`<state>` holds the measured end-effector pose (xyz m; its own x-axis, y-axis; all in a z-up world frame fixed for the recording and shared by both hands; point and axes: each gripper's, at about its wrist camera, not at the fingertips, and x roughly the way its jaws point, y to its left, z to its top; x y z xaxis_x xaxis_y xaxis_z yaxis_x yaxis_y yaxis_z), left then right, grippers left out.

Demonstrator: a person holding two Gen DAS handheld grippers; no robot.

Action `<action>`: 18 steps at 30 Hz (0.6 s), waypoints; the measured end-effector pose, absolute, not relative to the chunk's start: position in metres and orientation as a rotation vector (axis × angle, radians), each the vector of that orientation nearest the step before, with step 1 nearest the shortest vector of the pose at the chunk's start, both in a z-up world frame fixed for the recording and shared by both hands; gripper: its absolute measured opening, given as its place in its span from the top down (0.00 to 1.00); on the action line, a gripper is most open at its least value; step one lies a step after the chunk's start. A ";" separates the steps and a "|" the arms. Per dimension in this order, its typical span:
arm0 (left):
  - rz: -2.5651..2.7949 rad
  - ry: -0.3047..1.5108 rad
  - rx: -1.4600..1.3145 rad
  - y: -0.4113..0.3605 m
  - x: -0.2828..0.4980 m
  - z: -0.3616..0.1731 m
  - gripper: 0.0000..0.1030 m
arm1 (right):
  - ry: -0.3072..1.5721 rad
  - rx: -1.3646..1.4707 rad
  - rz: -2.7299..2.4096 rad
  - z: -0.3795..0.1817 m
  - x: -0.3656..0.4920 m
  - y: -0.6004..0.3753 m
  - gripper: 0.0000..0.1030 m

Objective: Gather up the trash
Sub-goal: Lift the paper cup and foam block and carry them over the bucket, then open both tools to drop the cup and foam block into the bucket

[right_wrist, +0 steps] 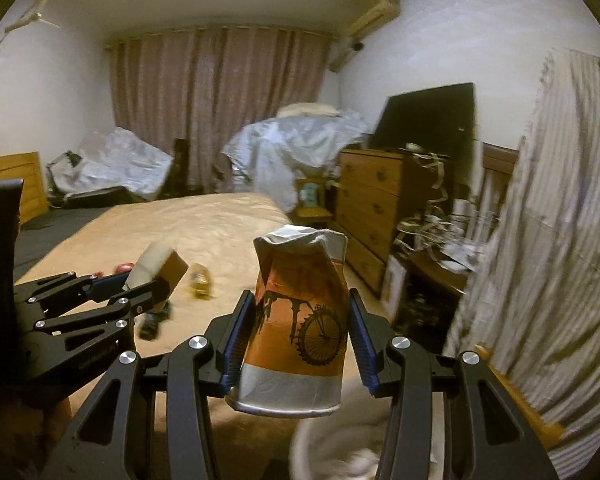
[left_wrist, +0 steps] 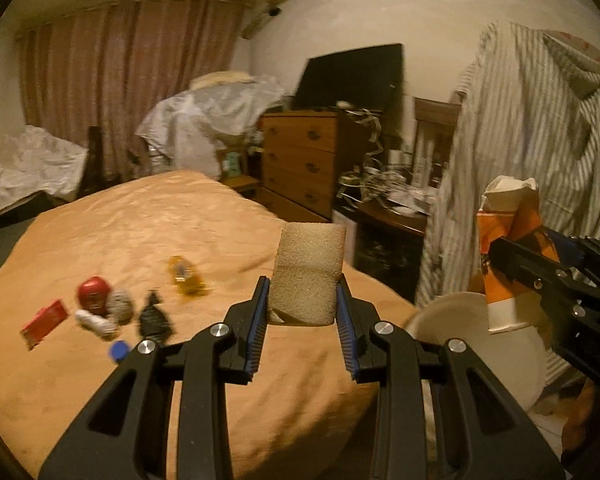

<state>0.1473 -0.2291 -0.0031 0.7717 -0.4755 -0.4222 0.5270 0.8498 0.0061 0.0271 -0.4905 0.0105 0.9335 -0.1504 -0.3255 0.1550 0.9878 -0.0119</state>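
Carrying both loads to the white bin (left_wrist: 460, 320) is the step in hand, and releasing squarely over its mouth is what will do it well. Nearest, the right gripper (right_wrist: 302, 344) grasps a crushed paper cup (right_wrist: 300, 320) upside down, the bin's pale rim blurred just below at five o'clock. The left gripper (left_wrist: 302, 316) is clenched on a beige sponge block (left_wrist: 308, 276); from there the bin sits at three o'clock, beside the bed (left_wrist: 140, 232). Drop the cup first, since it seems closer. Farther off, at nine o'clock, a red box (left_wrist: 44, 322), red cap (left_wrist: 94, 292), black wrapper (left_wrist: 154, 316) and amber bottle (left_wrist: 186, 274) lie on the bed uncollected.
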 end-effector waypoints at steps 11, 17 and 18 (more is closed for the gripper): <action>-0.711 0.509 0.209 -0.325 0.135 -0.032 0.70 | 0.493 0.095 -0.288 -0.028 0.007 -0.613 0.54; -0.774 0.593 0.257 -0.357 0.135 -0.060 0.69 | 0.612 0.166 -0.294 -0.058 0.014 -0.646 0.54; -0.782 0.608 0.264 -0.361 0.136 -0.065 0.69 | 0.625 0.173 -0.294 -0.063 0.014 -0.649 0.54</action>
